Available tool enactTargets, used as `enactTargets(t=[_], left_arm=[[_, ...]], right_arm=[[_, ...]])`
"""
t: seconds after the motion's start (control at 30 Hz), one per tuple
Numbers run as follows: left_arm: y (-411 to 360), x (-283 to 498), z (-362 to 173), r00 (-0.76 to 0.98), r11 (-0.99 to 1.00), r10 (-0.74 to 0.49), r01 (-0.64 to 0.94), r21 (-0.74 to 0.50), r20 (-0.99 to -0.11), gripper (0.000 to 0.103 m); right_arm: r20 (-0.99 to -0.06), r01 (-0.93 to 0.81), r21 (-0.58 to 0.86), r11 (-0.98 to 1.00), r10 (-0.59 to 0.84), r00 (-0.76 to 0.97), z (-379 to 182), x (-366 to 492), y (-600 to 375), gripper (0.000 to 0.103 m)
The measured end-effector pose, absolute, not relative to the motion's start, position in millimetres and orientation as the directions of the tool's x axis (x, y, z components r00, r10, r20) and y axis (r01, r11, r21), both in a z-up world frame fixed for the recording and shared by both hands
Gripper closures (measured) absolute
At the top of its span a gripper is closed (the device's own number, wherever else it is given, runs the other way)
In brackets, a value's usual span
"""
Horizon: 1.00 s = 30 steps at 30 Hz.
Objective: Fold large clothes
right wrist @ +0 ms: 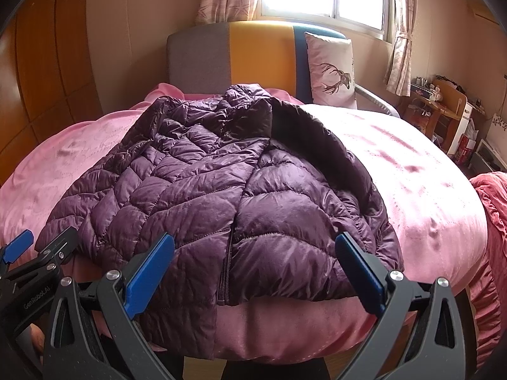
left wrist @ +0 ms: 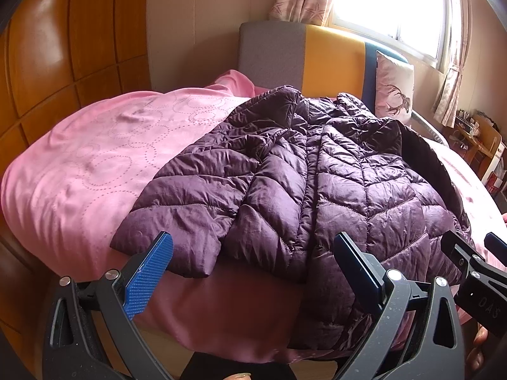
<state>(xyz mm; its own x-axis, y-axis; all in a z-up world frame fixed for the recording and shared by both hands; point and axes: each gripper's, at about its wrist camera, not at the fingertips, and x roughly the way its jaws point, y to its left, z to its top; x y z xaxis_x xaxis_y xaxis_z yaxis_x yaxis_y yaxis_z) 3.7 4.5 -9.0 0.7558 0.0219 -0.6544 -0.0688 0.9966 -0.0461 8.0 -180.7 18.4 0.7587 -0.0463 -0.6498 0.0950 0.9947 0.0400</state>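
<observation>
Purple quilted puffer jacket (right wrist: 202, 196) lies spread front-up on the pink bed (right wrist: 412, 190), hem w/ zipper end hanging over the near bed edge. My left gripper (left wrist: 253, 266) & right gripper (right wrist: 253, 266) hover just off that hem, both jaws wide apart, holding nothing

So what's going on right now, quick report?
Left gripper open, empty. Right gripper open, empty. Purple jacket spread on the pink bed, hem hanging over the near edge, not folded yet. Nothing blocking it.
</observation>
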Motion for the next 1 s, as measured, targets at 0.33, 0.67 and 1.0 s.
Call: enactTargets(t=[0.33,0.67,1.0], left_arm=[[4.5,3.5,-8.6,0.756,0.997,0.024,-0.069,-0.043,-0.654,0.003],[3.4,1.8,-7.9,0.759,0.997,0.042,-0.078,-0.027,-0.65,0.003],[4.5,3.6,-6.8,0.757,0.996,0.054,-0.091,-0.023,-0.651,0.003]], right_arm=[[-0.652,0.094,0.04,0.995,-0.045,0.757,17.5,7.7,-179.9,0.002],[-0.656,0.082,0.039,0.996,-0.036,0.754,15.1,8.0,-178.4,0.002],[-0.653,0.04,0.049,0.998,0.002,0.758,14.3,6.9,-174.4,0.002]])
